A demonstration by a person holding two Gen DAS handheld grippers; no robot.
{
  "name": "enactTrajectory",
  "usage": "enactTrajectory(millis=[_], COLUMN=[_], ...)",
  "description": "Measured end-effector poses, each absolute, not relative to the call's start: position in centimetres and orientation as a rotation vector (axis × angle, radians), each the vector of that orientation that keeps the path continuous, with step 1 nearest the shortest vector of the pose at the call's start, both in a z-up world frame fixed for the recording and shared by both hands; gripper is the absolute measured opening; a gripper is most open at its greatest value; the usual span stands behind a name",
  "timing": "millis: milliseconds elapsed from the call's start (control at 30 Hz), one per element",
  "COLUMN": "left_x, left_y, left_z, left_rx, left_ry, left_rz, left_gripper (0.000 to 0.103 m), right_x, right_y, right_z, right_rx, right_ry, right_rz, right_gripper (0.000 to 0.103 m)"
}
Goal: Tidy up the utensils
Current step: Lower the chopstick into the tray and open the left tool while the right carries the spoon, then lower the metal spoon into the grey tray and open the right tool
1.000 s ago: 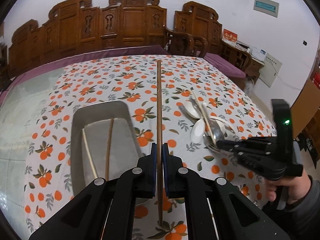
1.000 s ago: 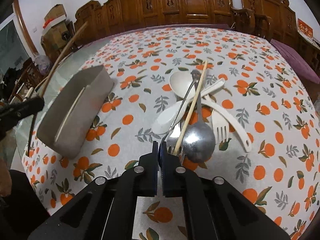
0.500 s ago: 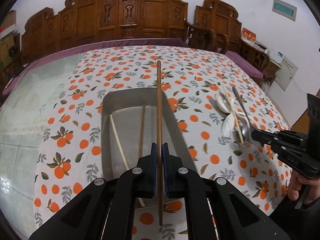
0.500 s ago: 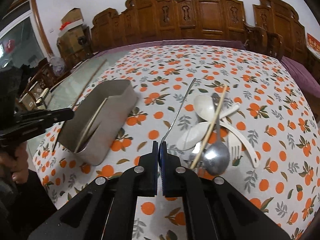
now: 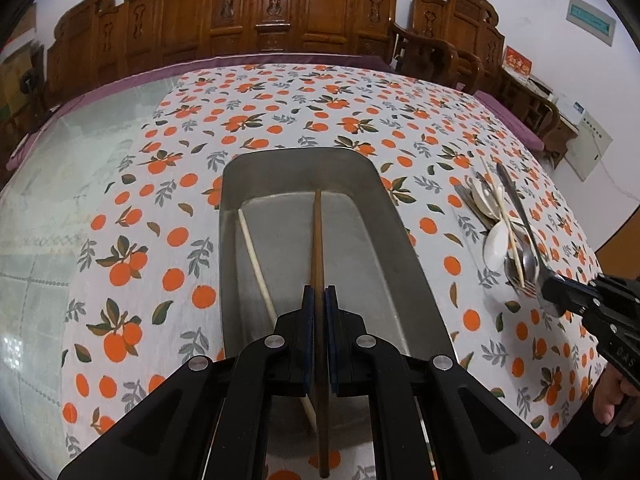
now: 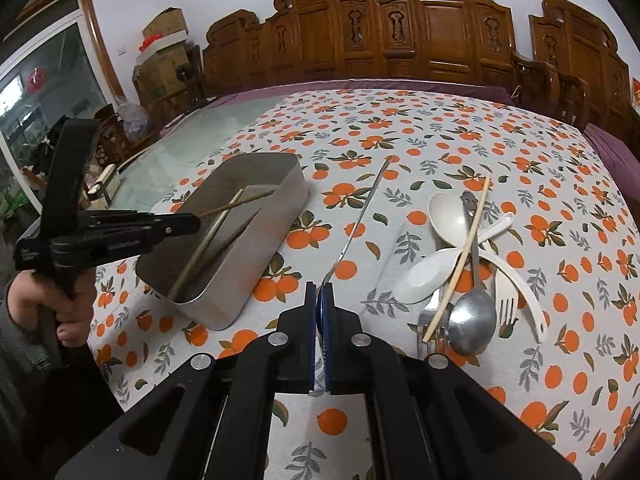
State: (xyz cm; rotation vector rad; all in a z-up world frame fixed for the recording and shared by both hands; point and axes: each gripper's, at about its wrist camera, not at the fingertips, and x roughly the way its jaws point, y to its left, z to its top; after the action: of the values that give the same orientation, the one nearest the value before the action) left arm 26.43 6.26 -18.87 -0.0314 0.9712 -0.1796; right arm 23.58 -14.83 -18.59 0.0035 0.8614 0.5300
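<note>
Left gripper (image 5: pixel 319 336): jaws clamped on a dark wooden chopstick (image 5: pixel 317 240), gripped near its back end; a short tail pokes out toward the camera.
Chopstick axis: runs straight ahead along the fingers, far tip angled down into the metal tray (image 5: pixel 404 240). In the right wrist view it slants over the tray's near-left end and looks held above the tray floor, though I cannot tell whether the tip touches.
Key relation: chopstick's long axis lines up with the tray's long axis, directly over the opening. My read: opening the jaws should drop it lengthwise inside.
Tray: rectangular, rounded corners, dull brushed steel, tall walls. Already holds a pale chopstick (image 5: pixel 256 260) lying lengthwise left of the held one, and another dark stick (image 6: pixel 224 242).
Right gripper (image 6: pixel 319 316): jaws pinched on the bowl end of a slim metal spoon or fork (image 6: pixel 356 224); which one is hidden by the pads. Handle points far, hanging over the cloth between the tray and the pile.
Pile (image 6: pixel 468 264): right of the tray, well apart. White plastic spoons, a steel spoon (image 6: pixel 472 316), forks, one pale chopstick (image 6: pixel 460 256) crossed on top.
Surface: tablecloth (image 6: pixel 440 136) with orange-fruit print, soft and matte.
Nearer hand: the left is already at the tray; the right has to travel left to reach it.
</note>
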Motion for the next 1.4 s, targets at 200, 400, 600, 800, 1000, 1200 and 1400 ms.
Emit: enactTrajectory(millis=[200, 400, 600, 800, 1000, 1200, 1400], left_x=[27.2, 27.0, 26.3, 25.9, 25.8, 25.6, 25.5], left_y=[6.0, 6.6, 8.2, 10.6, 12.4, 13.8, 14.6], left_z=[-19.2, -18.2, -16.2, -15.0, -14.6, -14.1, -13.8], left_rx=[-0.023, -0.036, -0.049, -0.072, -0.076, -0.097, -0.112], left_ry=[0.980, 0.951, 0.890, 0.851, 0.839, 0.822, 0.811], left_rz=[-0.173, -0.165, -0.137, -0.083, -0.037, -0.013, 0.003], left_gripper=[0.005, 0.014, 0.024, 0.036, 0.043, 0.055, 0.061], right_x=[23.7, 23.6, 23.8, 24.7, 25.9, 27.3, 28.2], right_y=[-14.5, -13.2, -10.2, -6.7, -3.1, -0.9, 0.7], right_z=[-18.8, -18.5, -17.0, -16.0, -16.7, -19.0, -21.4], right_rx=[-0.005, -0.011, -0.052, -0.061, -0.097, -0.125, -0.139], right_ry=[0.868, 0.869, 0.847, 0.828, 0.836, 0.890, 0.950], right_rz=[0.541, 0.570, 0.629, 0.701, 0.756, 0.775, 0.776], right_gripper=[0.003, 0.003, 0.003, 0.003, 0.003, 0.004, 0.004])
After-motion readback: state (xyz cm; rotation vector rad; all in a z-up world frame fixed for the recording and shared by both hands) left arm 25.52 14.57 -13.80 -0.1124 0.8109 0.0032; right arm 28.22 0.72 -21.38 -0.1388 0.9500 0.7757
